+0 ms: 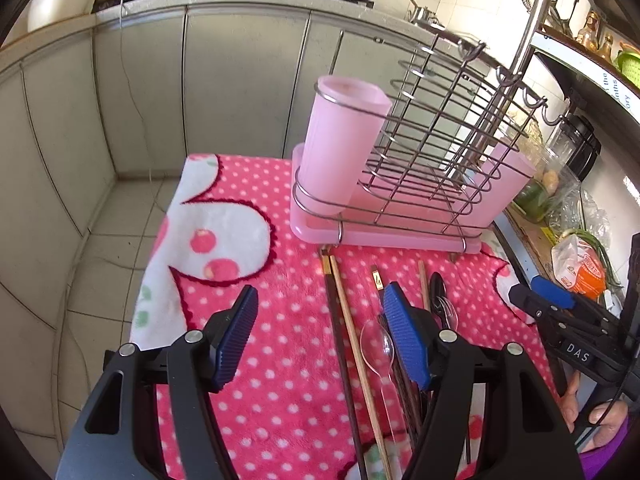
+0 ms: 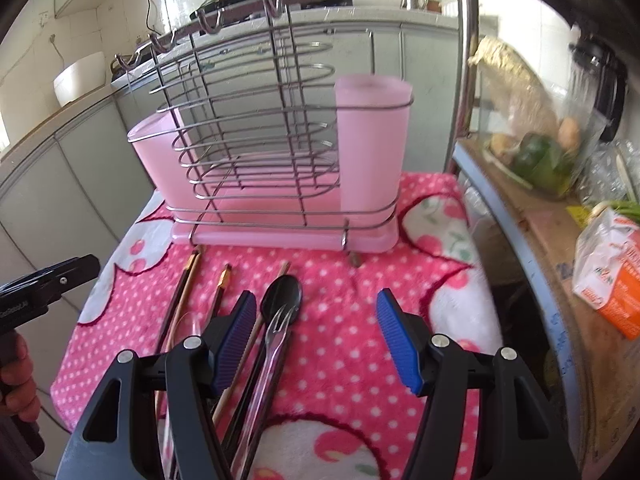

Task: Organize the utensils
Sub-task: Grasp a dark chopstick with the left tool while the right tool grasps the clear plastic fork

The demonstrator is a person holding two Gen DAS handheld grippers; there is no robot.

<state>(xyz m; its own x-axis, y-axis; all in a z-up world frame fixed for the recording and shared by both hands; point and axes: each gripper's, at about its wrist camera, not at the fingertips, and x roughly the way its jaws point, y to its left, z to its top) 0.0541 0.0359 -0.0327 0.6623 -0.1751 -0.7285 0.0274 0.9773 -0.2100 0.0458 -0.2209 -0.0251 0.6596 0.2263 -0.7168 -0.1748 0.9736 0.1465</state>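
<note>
A pink utensil rack point(image 1: 384, 236) point(image 2: 280, 236) with wire dividers and two pink cups point(image 1: 340, 140) point(image 2: 372, 140) stands at the back of a pink polka-dot cloth point(image 1: 288, 360) point(image 2: 352, 344). In front of it lie chopsticks point(image 1: 340, 320) point(image 2: 186, 288), a clear spoon point(image 1: 378, 346), a black spoon point(image 2: 282, 298) point(image 1: 438, 286) and a clear fork point(image 2: 276, 332). My left gripper point(image 1: 320, 316) is open and empty above the cloth, left of the utensils. My right gripper point(image 2: 316, 320) is open and empty, its left finger just over the utensils.
Grey kitchen cabinets point(image 1: 240, 88) with pans on a stove stand behind. A shelf point(image 2: 532, 232) at the right holds a blender, vegetables and an orange carton point(image 2: 612, 280). The tiled floor point(image 1: 112, 248) drops off left of the cloth.
</note>
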